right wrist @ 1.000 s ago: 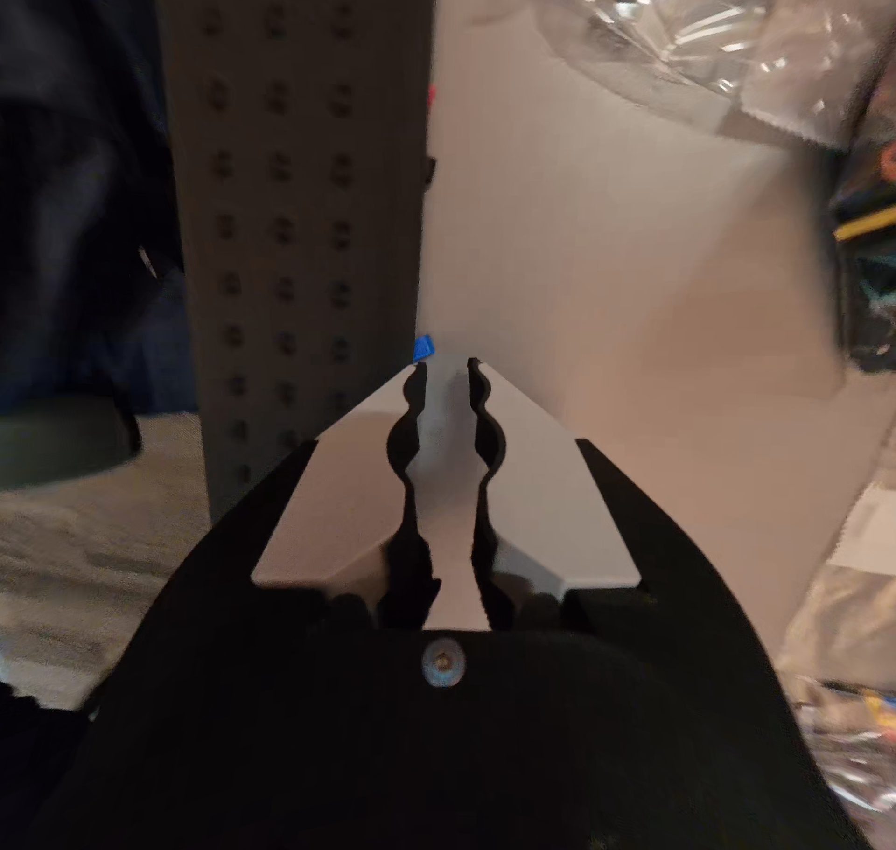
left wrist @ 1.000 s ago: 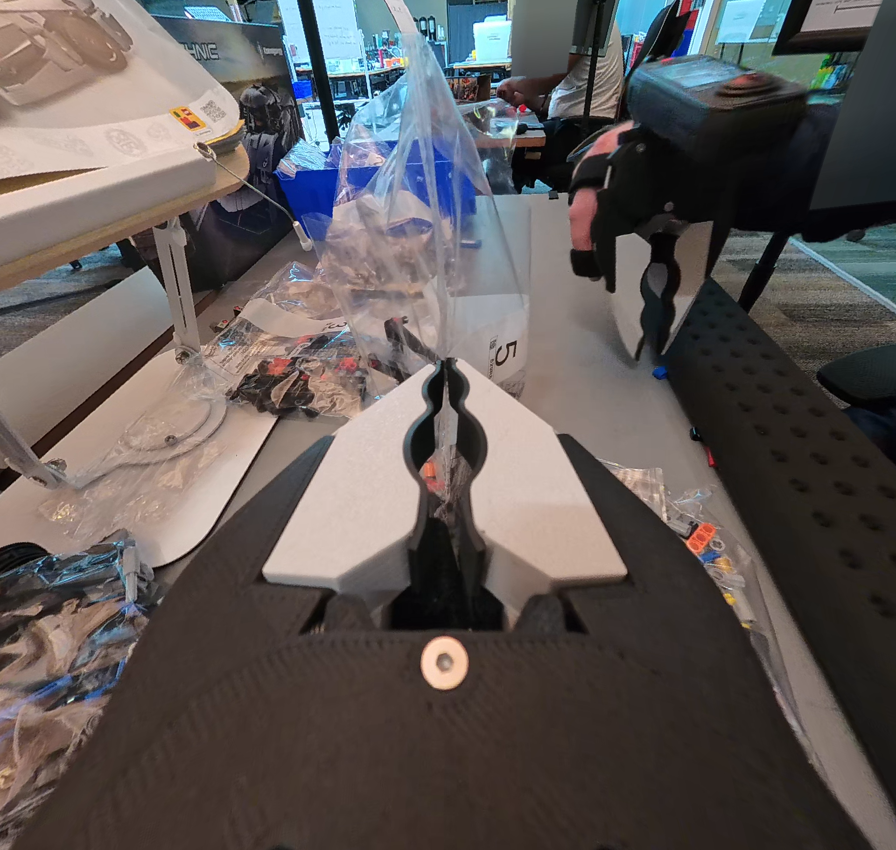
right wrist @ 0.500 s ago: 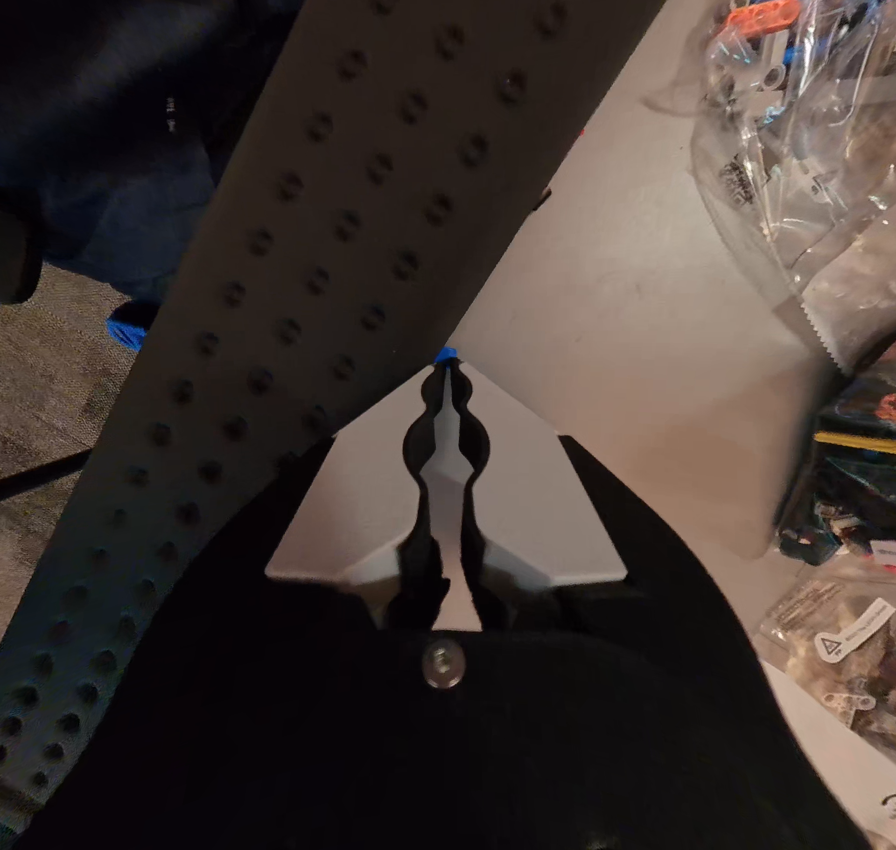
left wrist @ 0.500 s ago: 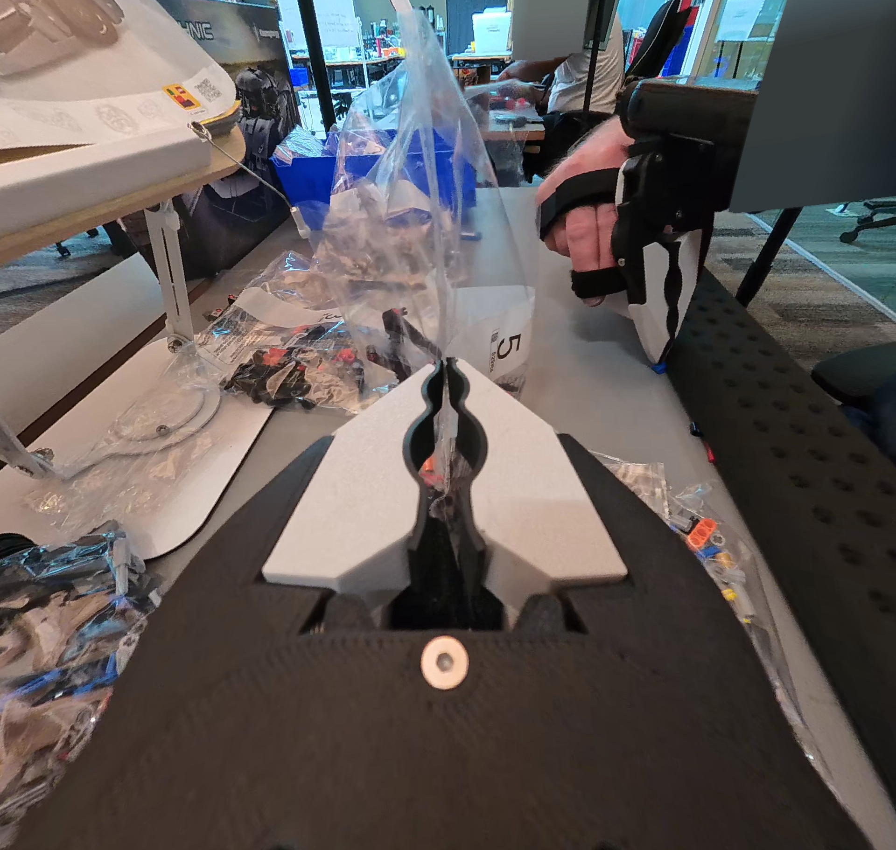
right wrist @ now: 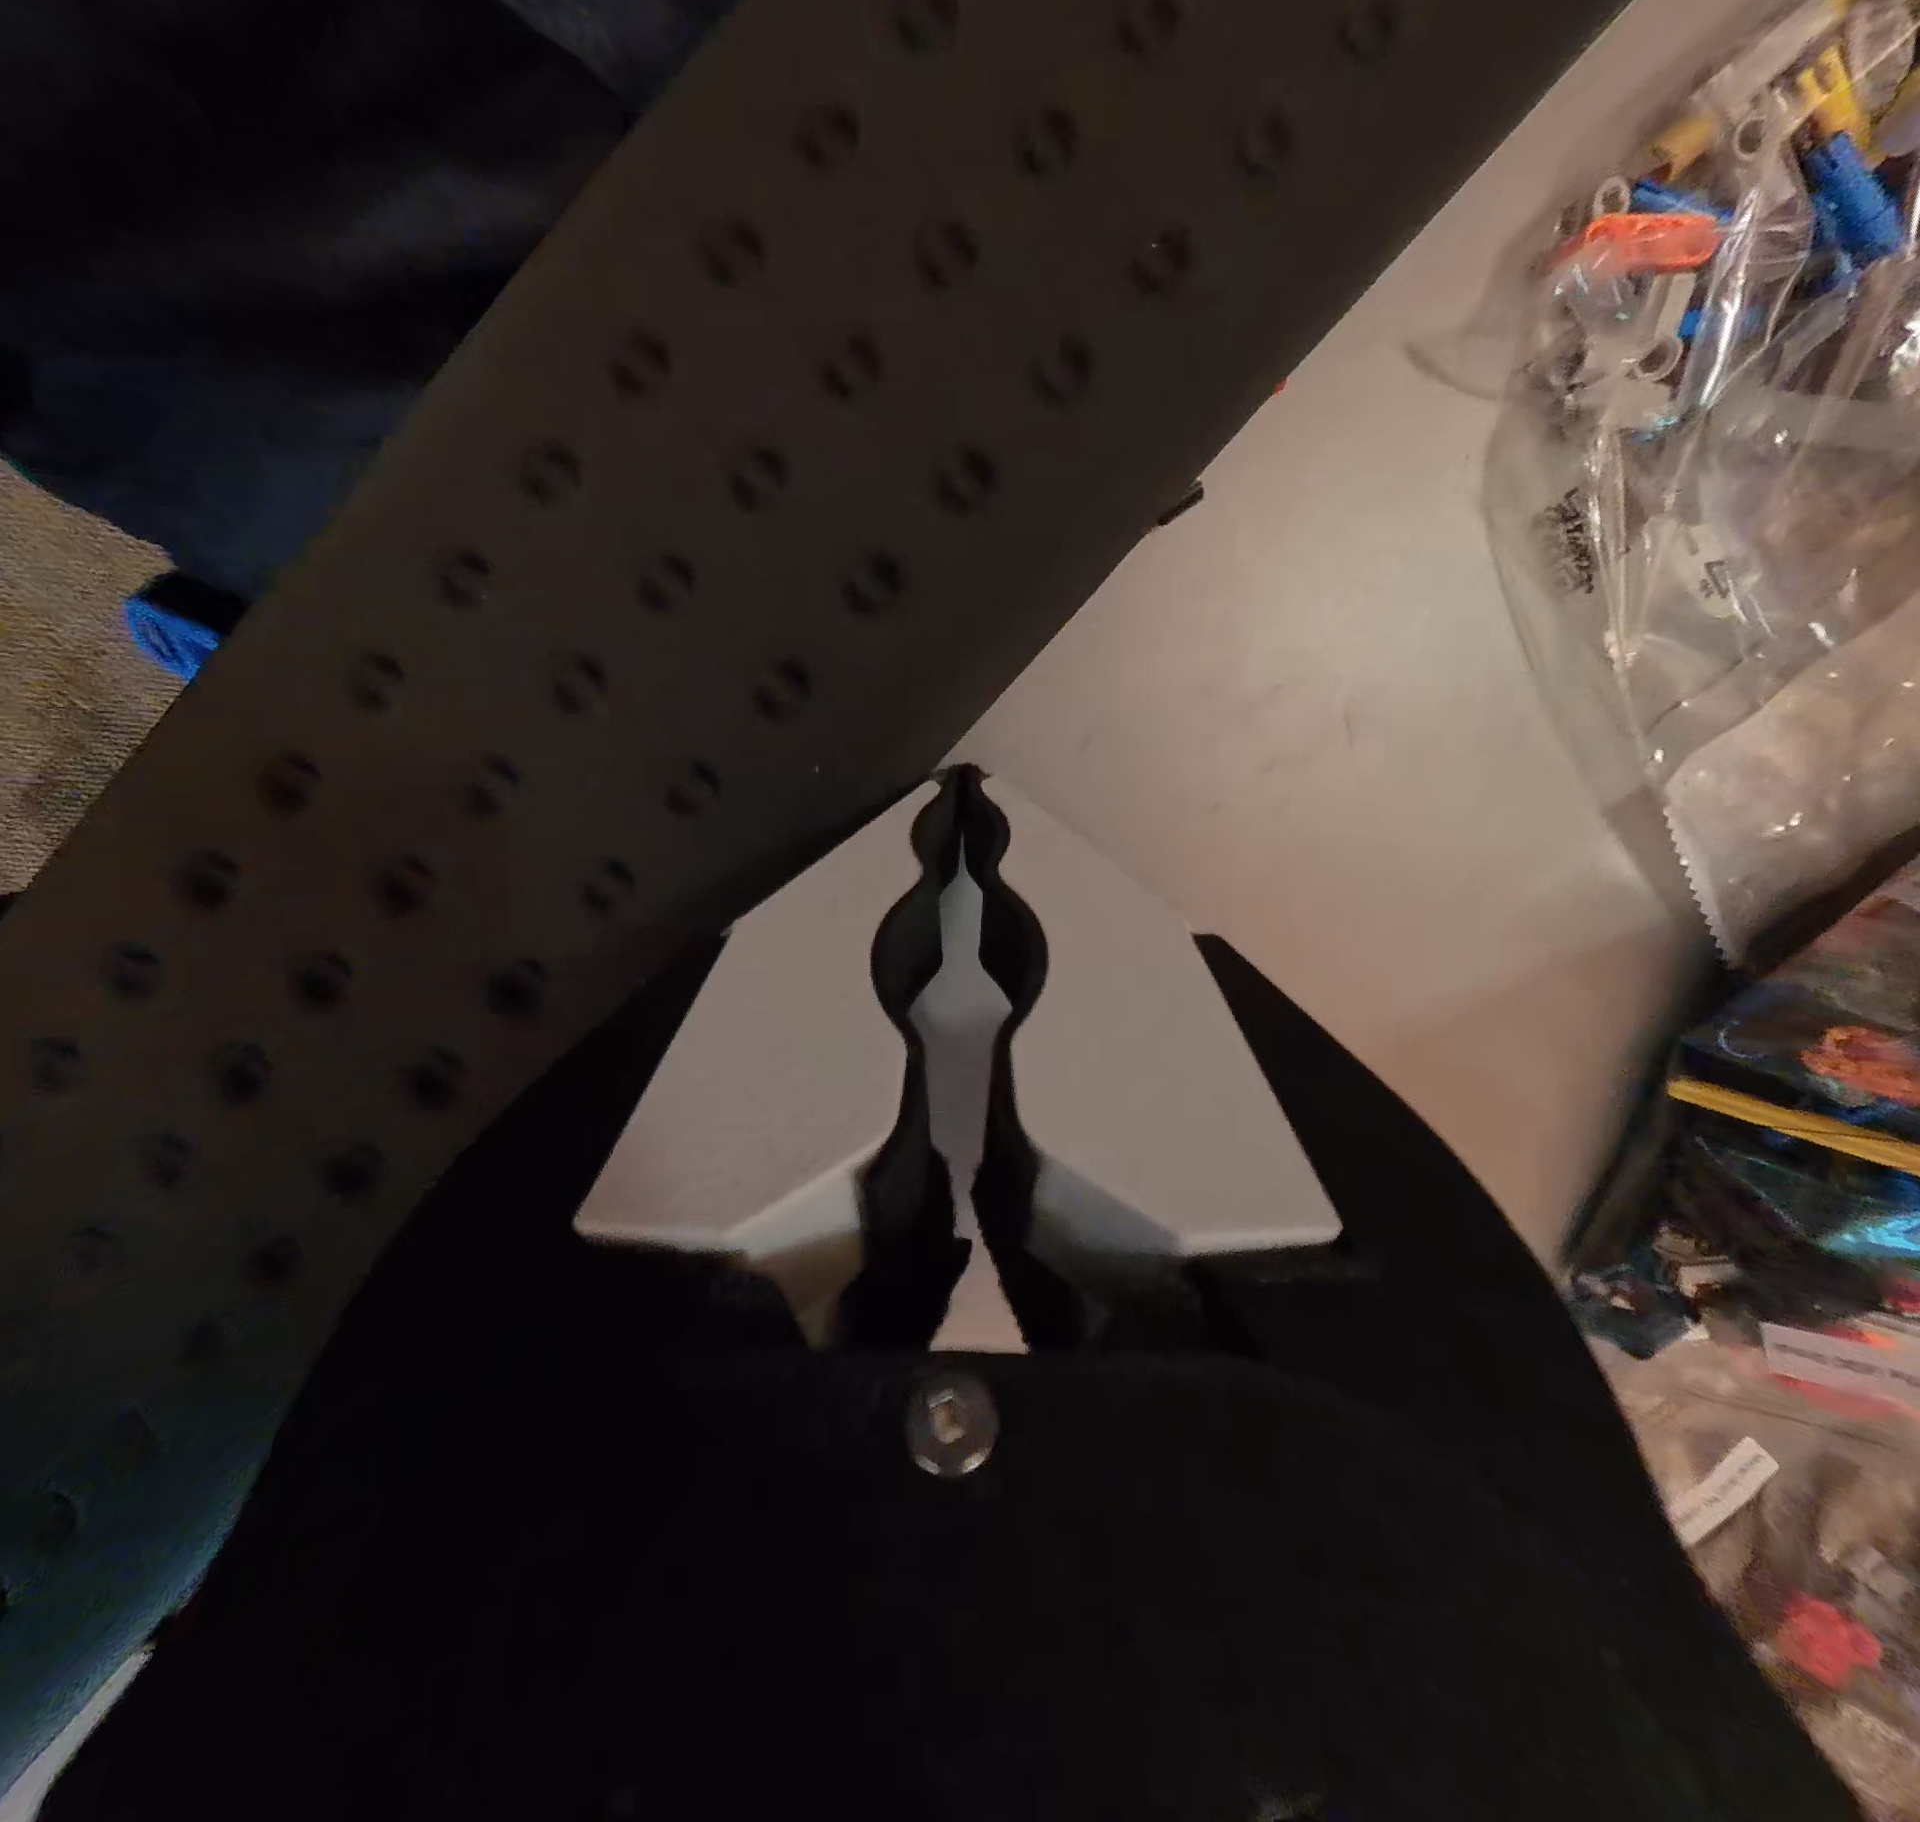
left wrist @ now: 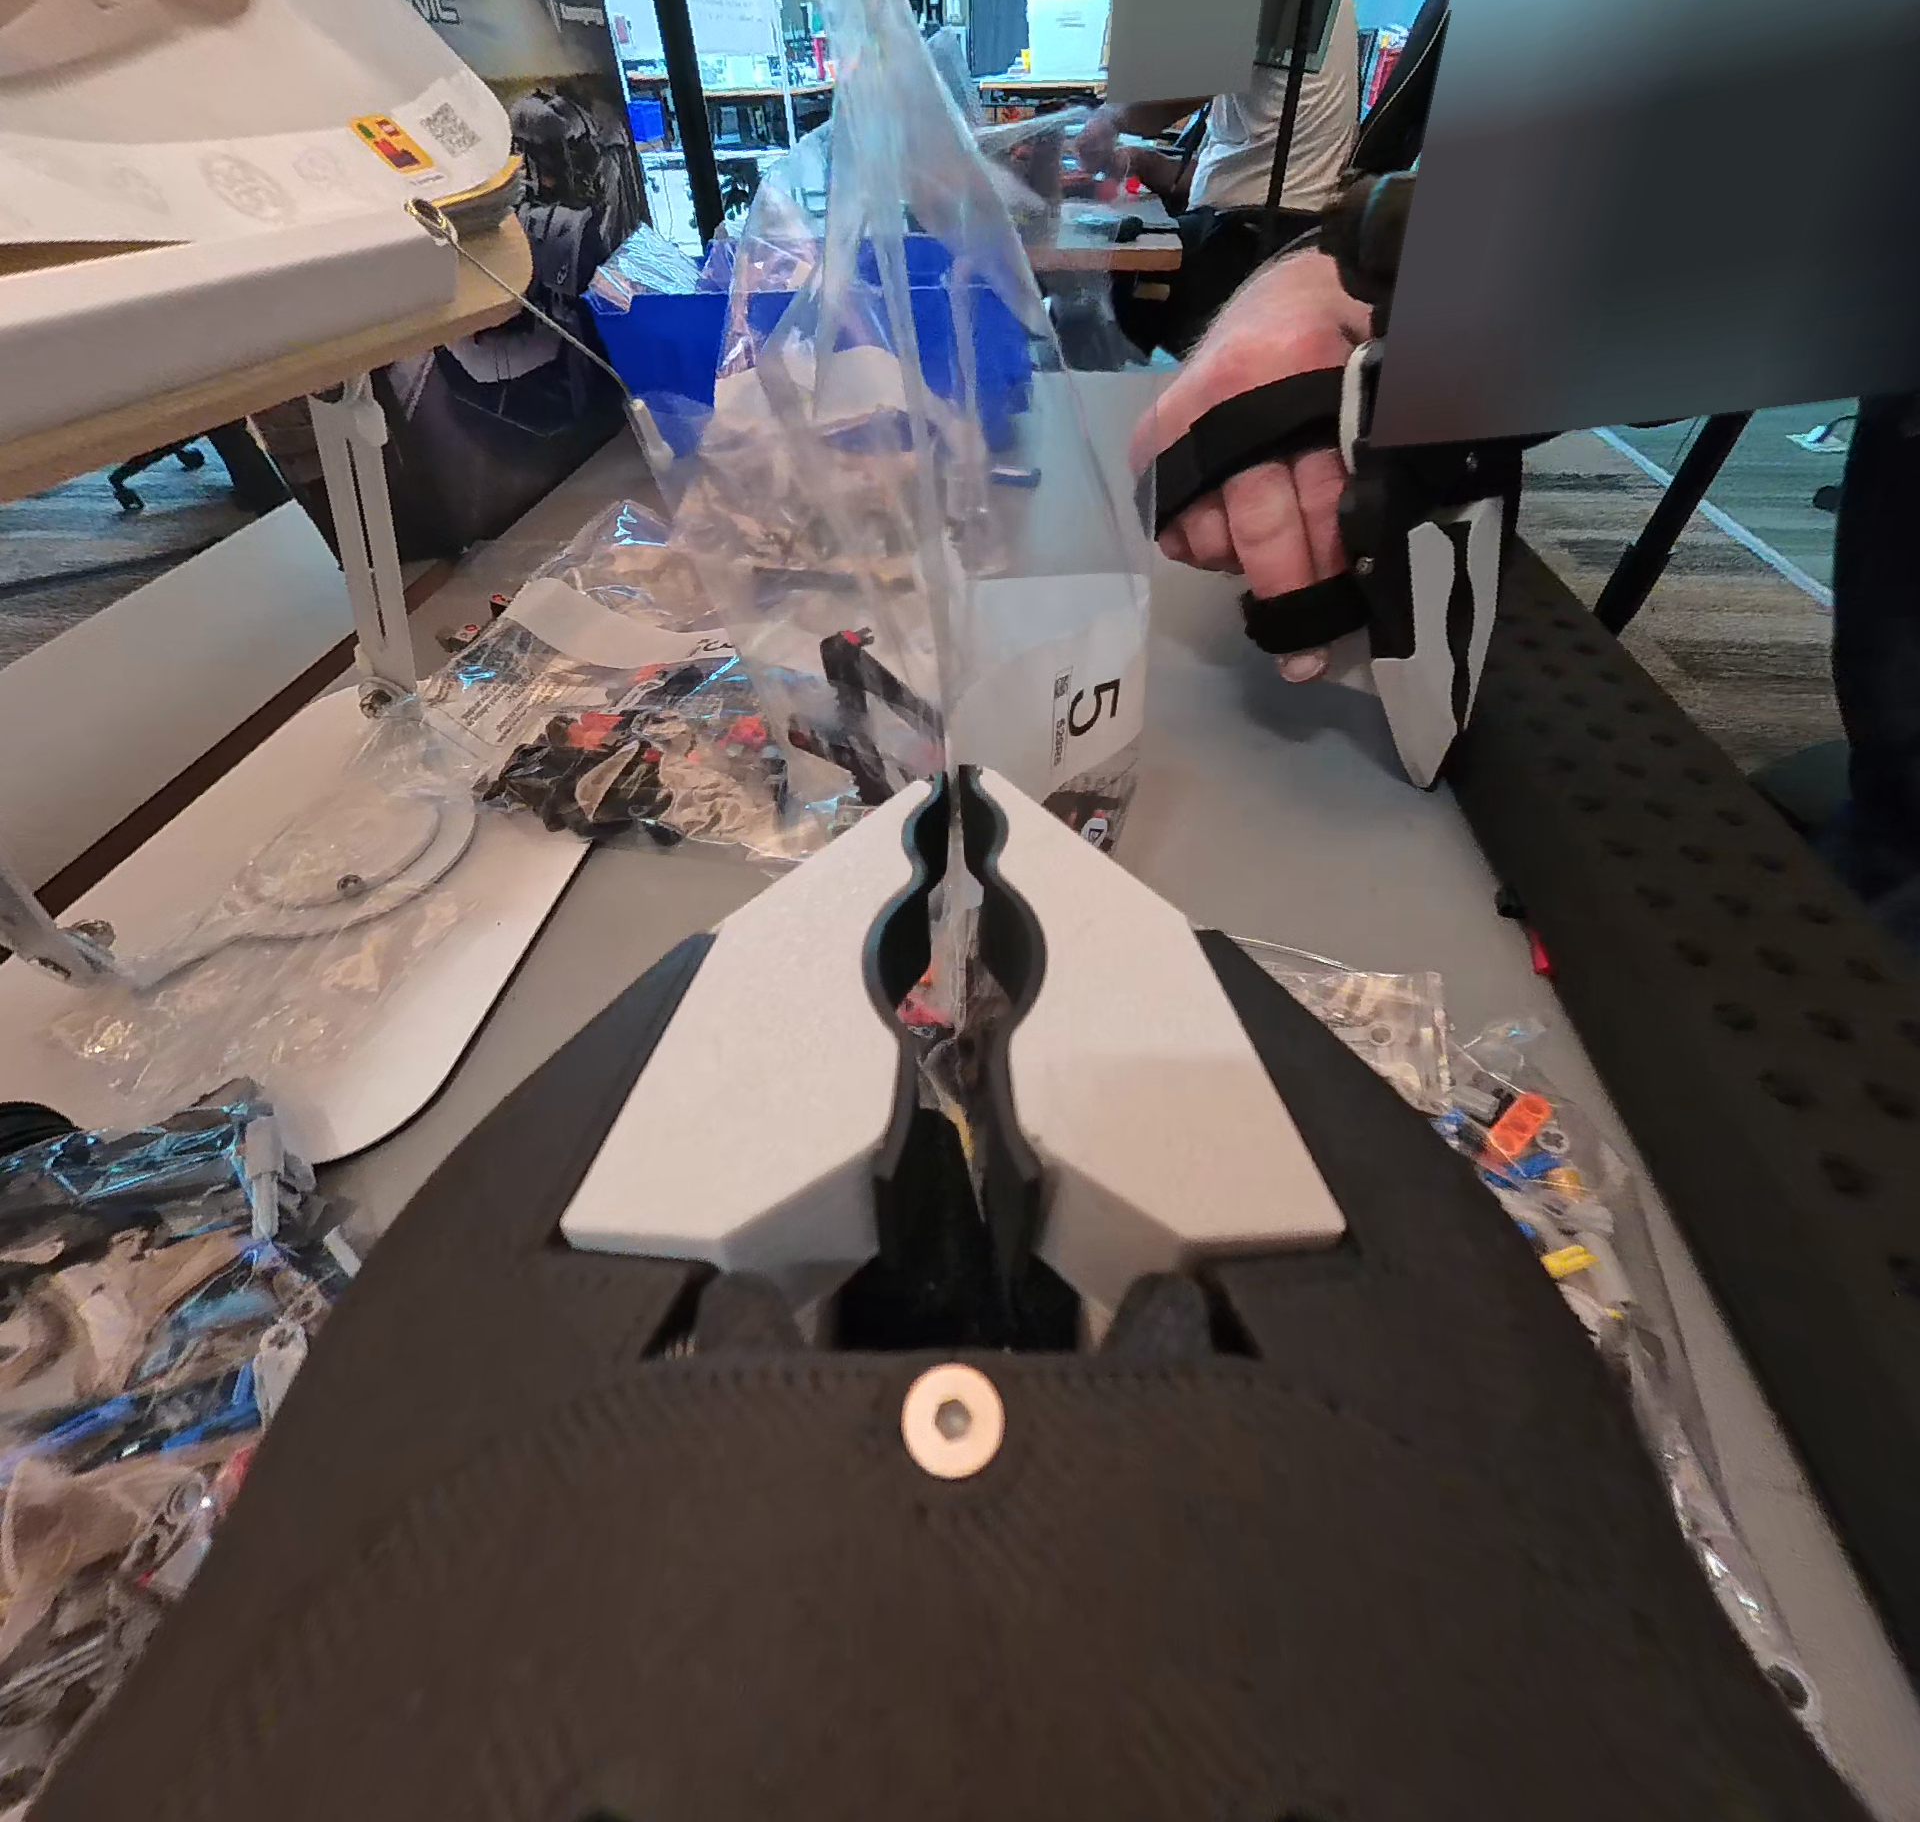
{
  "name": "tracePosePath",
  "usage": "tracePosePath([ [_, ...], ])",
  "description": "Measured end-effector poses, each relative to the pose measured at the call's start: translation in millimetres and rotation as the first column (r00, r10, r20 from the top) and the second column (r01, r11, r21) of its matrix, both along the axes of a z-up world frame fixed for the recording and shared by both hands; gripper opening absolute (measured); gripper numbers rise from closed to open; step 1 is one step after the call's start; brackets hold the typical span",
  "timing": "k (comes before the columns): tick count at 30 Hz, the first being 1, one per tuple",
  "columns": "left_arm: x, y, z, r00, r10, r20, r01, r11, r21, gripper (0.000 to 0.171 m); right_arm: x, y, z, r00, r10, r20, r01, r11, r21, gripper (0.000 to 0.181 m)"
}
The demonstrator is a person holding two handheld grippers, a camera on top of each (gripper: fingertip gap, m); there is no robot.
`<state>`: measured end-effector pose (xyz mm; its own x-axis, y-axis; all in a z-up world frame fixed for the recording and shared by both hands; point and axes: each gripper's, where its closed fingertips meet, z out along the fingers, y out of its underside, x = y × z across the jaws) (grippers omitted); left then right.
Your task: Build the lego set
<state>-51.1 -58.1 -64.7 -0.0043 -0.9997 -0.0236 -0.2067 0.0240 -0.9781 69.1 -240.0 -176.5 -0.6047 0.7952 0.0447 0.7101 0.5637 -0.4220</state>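
My left gripper [left wrist: 954,785] sits at frame centre in the left wrist view, its jaws pressed together on a fold of the clear plastic bag [left wrist: 914,484]. The bag stands upright from the tips toward the top of the frame, with a white numbered label low on its right side and dark and red lego pieces visible inside. The film runs down between the fingers into the gap behind them.

At the right edge of that view, my right gripper [left wrist: 1439,733] points tip-down onto the grey table [left wrist: 1278,837], right beside the black perforated board [left wrist: 1683,889]; my right hand [left wrist: 1257,484] is strapped to its handle.

In the right wrist view the same gripper [right wrist: 961,780] has its tips drawn together at frame centre, right at the board's [right wrist: 727,422] edge. I cannot tell whether a piece is caught between them; nothing shows clearly there.

Further sealed bags of small coloured parts [right wrist: 1704,245] lie at the upper right of that view. In the left wrist view, a bag of black and red parts [left wrist: 623,744] lies left of centre and an open booklet on a stand [left wrist: 208,214] fills the upper left.
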Motion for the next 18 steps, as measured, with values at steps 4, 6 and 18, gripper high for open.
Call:
tracePosePath([
  [4, 0, 1, -1, 1.000, 0.005, -0.002, -0.005, 1.000, -0.002, 0.001, -3, 11, 3, 0.998, -0.067, -0.006, 0.067, 0.996, -0.062, 0.000],
  [6, 0, 1, -1, 1.000, 0.006, -0.006, -0.006, 1.000, 0.001, 0.001, -13, 9, 5, 0.995, -0.093, -0.047, 0.085, 0.986, -0.145, 0.020],
  [18, 1, 2, -2, 1.000, 0.008, -0.014, -0.008, 1.000, 0.005, 0.001, -62, 2, 4, 0.983, 0.044, -0.178, -0.083, 0.973, -0.215, 0.005],
])
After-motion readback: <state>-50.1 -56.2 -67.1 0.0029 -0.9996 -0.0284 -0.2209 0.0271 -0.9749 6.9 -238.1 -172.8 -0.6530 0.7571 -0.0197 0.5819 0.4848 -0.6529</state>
